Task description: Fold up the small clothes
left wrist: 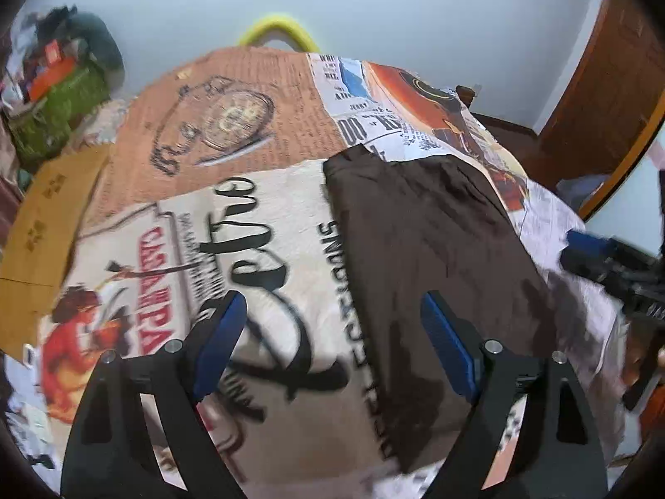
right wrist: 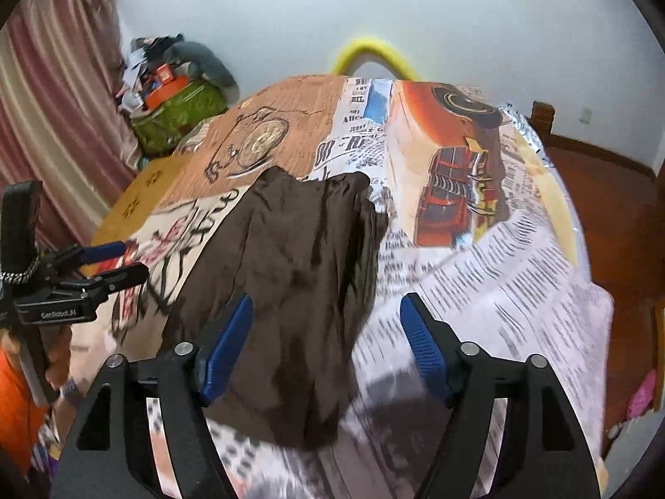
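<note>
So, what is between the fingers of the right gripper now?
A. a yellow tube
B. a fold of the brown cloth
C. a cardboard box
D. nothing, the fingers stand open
D: the right gripper stands wide open above the brown cloth, pinching nothing.

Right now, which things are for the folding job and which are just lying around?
For the job:
brown garment
left hand-held gripper, open
right hand-held gripper, open
printed cloth under the garment

Just lying about:
green bag heaped with clutter
cardboard sheet
yellow tube
pink curtain
</note>
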